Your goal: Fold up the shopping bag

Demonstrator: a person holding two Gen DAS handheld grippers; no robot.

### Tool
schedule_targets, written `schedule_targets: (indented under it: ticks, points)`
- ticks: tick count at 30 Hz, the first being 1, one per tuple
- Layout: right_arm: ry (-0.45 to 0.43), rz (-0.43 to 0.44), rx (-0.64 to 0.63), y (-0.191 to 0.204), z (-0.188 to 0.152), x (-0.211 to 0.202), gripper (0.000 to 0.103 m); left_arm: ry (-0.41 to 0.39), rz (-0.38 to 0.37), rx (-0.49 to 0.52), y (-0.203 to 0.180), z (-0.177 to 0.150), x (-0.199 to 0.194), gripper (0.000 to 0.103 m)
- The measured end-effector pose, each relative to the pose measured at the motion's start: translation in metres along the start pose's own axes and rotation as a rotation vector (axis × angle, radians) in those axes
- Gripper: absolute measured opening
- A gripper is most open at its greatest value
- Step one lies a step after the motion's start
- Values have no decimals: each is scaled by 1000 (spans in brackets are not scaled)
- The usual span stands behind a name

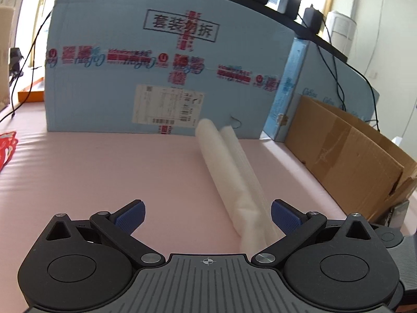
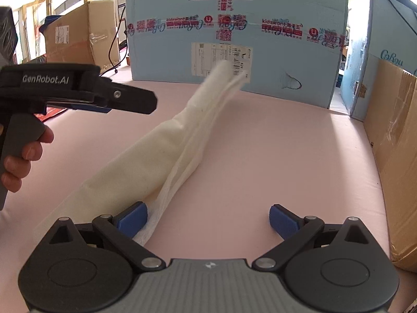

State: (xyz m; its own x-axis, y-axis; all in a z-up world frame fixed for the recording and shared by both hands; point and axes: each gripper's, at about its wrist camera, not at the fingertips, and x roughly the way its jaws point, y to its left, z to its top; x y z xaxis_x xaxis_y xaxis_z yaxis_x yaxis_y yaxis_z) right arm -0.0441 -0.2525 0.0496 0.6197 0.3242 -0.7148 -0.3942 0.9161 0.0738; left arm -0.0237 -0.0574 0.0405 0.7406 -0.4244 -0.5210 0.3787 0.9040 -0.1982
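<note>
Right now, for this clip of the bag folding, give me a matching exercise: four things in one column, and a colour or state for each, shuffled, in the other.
Things:
1. shopping bag
2. left gripper
3. table cover
4. big printed box

Descriptions:
A. light blue, standing at the far edge
B. white, folded into a long narrow strip
C. pink, flat under everything
D. open, holding nothing

Pairs: 1-B, 2-D, 3-C, 4-A
</note>
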Motion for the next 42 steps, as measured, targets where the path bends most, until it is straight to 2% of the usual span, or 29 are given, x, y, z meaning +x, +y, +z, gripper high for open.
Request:
schedule_targets:
  ticks: [2,4,8,12,15,16,17,20,22,24,27,30,33,42]
  points:
    - [-7,4,-5,2,-1,-1,102,21,15,58,-9,-1,3,103]
    - [-10,3,-8,2,-2,-2,101,50,68,106,-12,-3,8,103]
    - [-13,-15,-8,-1,-6,-7,102,101,320,268,-4,-13,21,103]
    - [-14,-17,7,-5,-7,-7,102,63,543,316,18,-13,12,103]
    - [-21,-20,15,-7,-8,-7,102,10,616,281,32,-7,-5,103]
    - [-24,-19,20,-8,-9,-7,102,-17,615,265,35,-5,-13,103]
    - [-33,-17,37,-10,-9,-7,102,-48,580,259,33,-5,-22,103]
    - [-52,-3,86,-19,-9,-8,102,-83,398,279,16,-11,-45,103]
    - [-61,12,127,-26,-10,-8,102,-72,278,313,-1,-18,-52,103]
    - [-61,21,157,-31,-9,-7,102,-32,240,395,-20,-27,-46,103]
    - [-59,24,167,-32,-10,-6,101,18,284,519,-40,-39,-27,103]
    - [-57,16,151,-29,-12,-5,102,65,317,559,-42,-45,-11,103]
    - [-57,16,146,-28,-12,-5,102,70,355,540,-33,-42,-8,103]
    - [-61,25,155,-29,-13,-5,102,65,549,409,23,-31,-17,103]
